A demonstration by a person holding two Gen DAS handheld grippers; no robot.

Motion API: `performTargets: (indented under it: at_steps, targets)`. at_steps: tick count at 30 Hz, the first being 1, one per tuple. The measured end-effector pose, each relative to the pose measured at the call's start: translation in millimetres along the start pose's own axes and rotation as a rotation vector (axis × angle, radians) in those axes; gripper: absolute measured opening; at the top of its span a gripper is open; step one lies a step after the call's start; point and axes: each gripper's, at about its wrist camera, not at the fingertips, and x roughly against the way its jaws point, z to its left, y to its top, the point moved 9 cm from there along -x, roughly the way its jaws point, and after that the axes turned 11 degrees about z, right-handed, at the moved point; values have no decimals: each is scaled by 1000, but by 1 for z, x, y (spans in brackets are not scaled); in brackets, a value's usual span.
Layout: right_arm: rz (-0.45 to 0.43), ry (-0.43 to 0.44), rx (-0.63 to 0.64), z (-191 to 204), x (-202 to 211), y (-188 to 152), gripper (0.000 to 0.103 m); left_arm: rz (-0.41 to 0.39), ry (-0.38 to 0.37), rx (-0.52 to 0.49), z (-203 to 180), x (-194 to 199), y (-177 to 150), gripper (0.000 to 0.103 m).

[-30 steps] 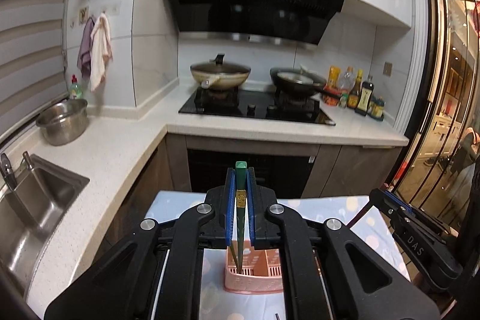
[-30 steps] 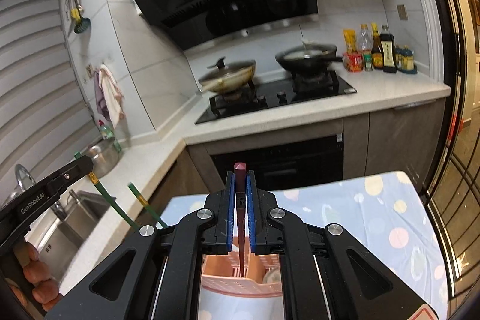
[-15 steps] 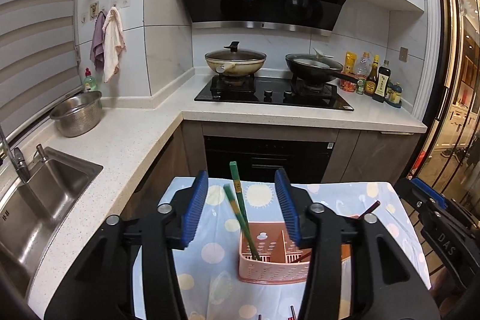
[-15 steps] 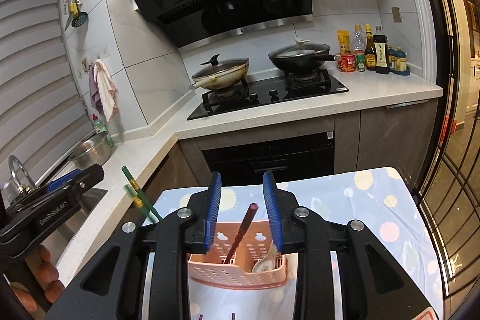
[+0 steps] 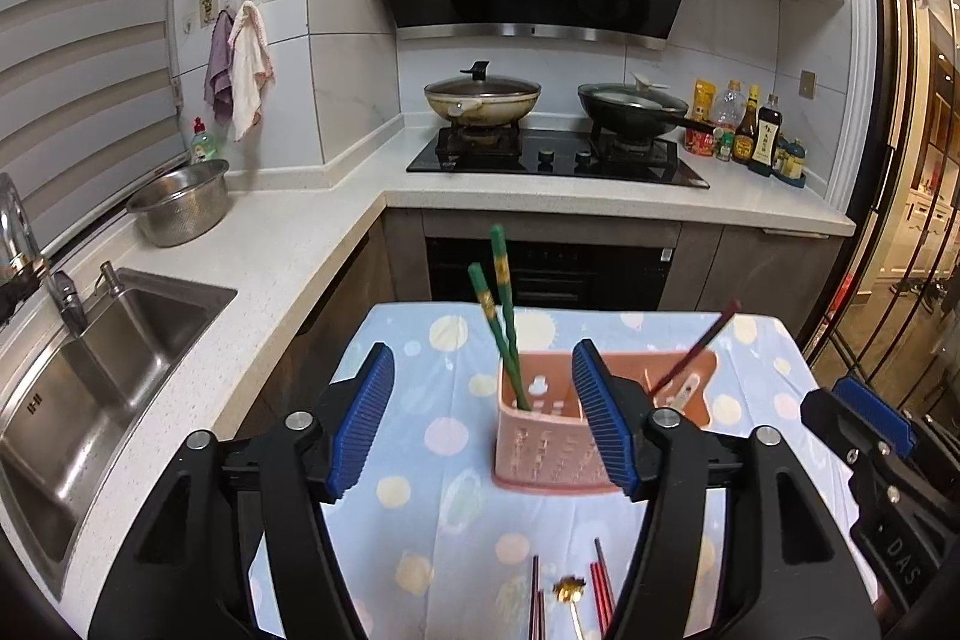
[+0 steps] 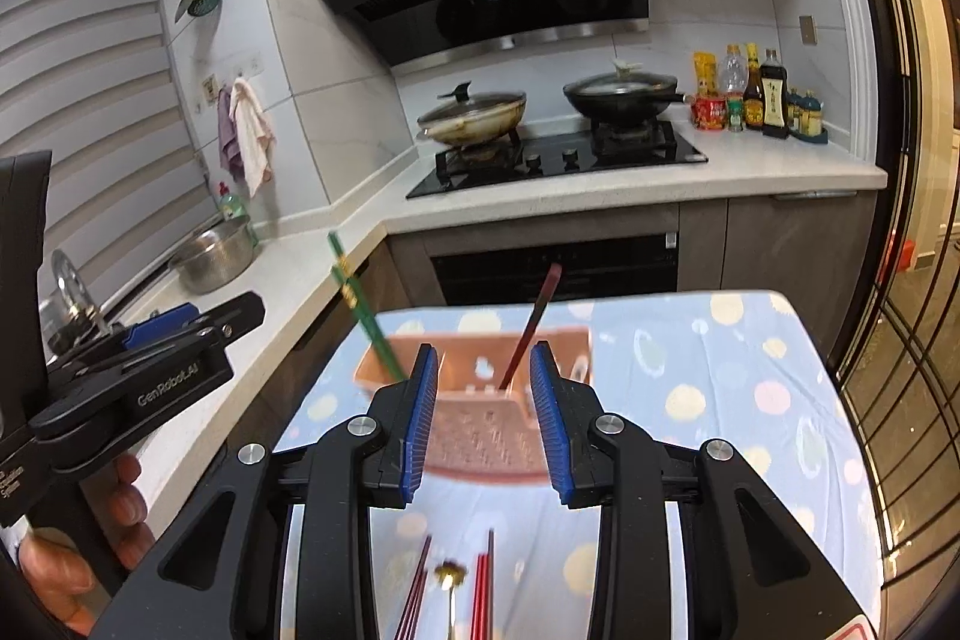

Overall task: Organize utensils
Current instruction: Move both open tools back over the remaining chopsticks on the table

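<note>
A pink utensil basket (image 5: 552, 451) (image 6: 480, 439) stands on the dotted blue tablecloth (image 5: 420, 436). Two green chopsticks (image 5: 501, 316) (image 6: 360, 307) lean in its left compartment. A dark red chopstick (image 5: 696, 349) (image 6: 531, 328) leans in its right part. My left gripper (image 5: 483, 424) is open and empty, above and in front of the basket. My right gripper (image 6: 485, 418) is open and empty, in front of the basket. More red chopsticks (image 5: 600, 589) (image 6: 480, 598) and a gold spoon (image 5: 569, 595) (image 6: 450, 580) lie on the cloth near the front edge.
A steel sink (image 5: 90, 370) and a metal bowl (image 5: 180, 208) are on the counter at left. A hob with two pans (image 5: 480, 97) and sauce bottles (image 5: 750, 130) are behind. A glass door (image 5: 912, 220) is at right.
Both grippers opened and let go: the green chopstick and the dark red chopstick now stand in the basket. Both grippers drew back and up from it.
</note>
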Motion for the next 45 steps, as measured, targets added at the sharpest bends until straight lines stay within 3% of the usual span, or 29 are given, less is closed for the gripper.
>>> performTargets:
  at_steps: [14,27,36,45]
  targets:
    - [144,-41,39,9,24,-129,32,147,12,-27,6,11,-119,61]
    - [354,-79,30,-3,15,-250,32,297,15,-64,12,3,-226,61]
    - [414,-81,12,-11,-6,-281,32,419,7,-70,16,-17,-291,61]
    - [442,-81,18,-10,-22,-287,32,448,-4,-69,14,-23,-302,61]
